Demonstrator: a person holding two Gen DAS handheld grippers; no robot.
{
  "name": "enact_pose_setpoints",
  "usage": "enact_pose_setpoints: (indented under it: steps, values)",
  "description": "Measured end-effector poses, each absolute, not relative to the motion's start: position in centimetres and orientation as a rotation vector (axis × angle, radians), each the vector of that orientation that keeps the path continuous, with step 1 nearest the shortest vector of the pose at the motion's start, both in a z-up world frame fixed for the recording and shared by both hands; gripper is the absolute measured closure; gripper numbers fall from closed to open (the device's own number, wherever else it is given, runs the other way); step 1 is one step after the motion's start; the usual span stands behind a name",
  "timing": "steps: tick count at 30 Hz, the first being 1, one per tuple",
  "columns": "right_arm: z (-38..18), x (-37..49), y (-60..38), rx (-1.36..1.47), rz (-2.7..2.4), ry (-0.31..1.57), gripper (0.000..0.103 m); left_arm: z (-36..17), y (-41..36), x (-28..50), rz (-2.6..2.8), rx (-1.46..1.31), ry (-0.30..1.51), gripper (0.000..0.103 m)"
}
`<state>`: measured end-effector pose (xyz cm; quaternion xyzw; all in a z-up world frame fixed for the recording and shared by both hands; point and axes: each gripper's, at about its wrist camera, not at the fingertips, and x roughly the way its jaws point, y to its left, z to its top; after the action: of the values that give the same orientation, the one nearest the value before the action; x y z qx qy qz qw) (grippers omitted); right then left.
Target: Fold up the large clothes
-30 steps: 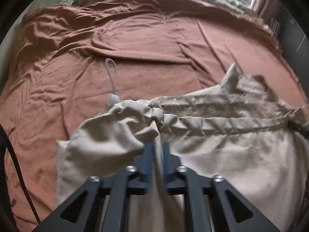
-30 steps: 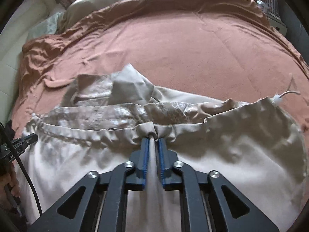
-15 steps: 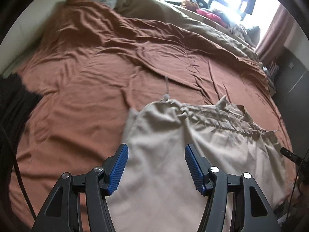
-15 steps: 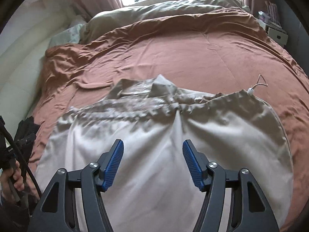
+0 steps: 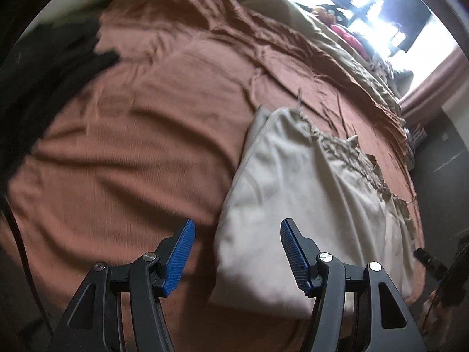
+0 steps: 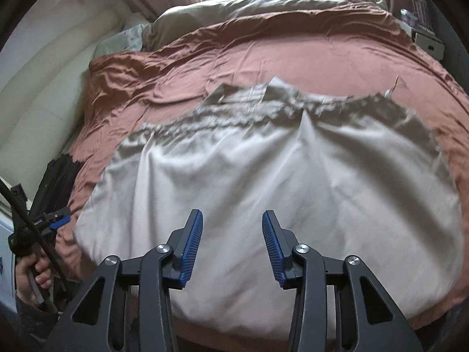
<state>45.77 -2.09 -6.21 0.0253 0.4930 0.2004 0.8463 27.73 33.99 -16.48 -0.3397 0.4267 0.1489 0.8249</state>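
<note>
A large beige garment [image 6: 263, 176] with a gathered waistband and a white drawstring [image 6: 395, 85] lies spread flat on the brown bedspread [image 6: 293, 47]. My right gripper [image 6: 233, 214] hovers over its near half. Its jaws are closing and nothing is between them. In the left wrist view the same garment [image 5: 293, 205] runs off to the right. My left gripper [image 5: 237, 226] stands open above the garment's left edge, one blue pad [image 5: 180, 255] over the bedspread [image 5: 132, 146] and the other over the cloth, touching nothing.
A black garment [image 5: 44, 88] lies at the bed's left side, also visible in the right wrist view [image 6: 55, 182]. An olive duvet [image 6: 263, 3] is bunched at the far end under a bright window. A hand [image 6: 29, 275] grips a handle at lower left.
Both grippers let go of the waistband and drew back towards the near edge. The left one swung left and rolled. The garment now lies flat, and the right jaws have narrowed since half a second ago.
</note>
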Motion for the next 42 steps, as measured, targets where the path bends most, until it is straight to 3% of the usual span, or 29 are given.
enact_pose_setpoints:
  steps: [7,11,18,23,28,42]
  values:
    - [-9.1,44.4,-1.1,0.059,0.430,1.094,0.071,-21.1,33.1,25.6,0.248,-0.970,0.922,0.040]
    - [-10.8,44.1,-0.3,0.072,0.433,1.125,0.078,-21.5,32.1,25.8,0.218,-1.029,0.901,0.038]
    - [-12.7,42.3,0.8,0.012,0.379,1.128,0.080,-21.9,31.9,25.5,0.254,-1.096,0.862,0.038]
    - [-11.6,40.7,1.6,-0.043,0.325,1.085,0.080,-22.1,31.9,24.5,0.264,-1.119,0.847,0.047]
    - [-13.1,42.7,3.1,-0.086,0.329,1.104,0.080,-22.4,31.9,24.0,0.305,-1.129,0.832,0.062]
    - [-14.9,55.3,4.9,-0.059,0.264,1.169,0.091,-22.8,31.6,22.9,0.323,-1.232,0.787,0.078]
